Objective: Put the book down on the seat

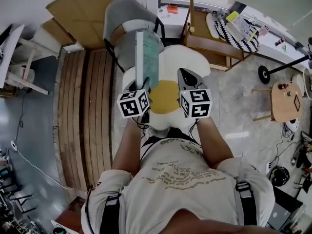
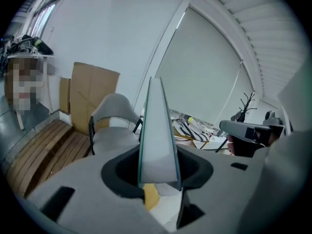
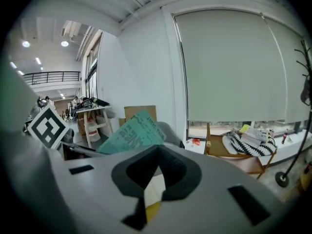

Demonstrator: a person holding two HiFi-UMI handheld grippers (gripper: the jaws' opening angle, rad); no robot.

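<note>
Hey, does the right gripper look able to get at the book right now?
Probably yes. The book stands upright in the left gripper, just beside the right gripper, with nothing between them. The right gripper's fingers are shut, so they'd need opening first.

No legible text anywhere; only blurred dark print on the cover of the teal book [image 3: 129, 133].

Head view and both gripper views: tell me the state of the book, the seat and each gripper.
book: upright on its edge, clamped, held above the seat, not yet set down.
left gripper: shut on the book.
right gripper: shut, nothing between its jaws.
seat: white with a yellow centre, nothing on the part that shows.
</note>
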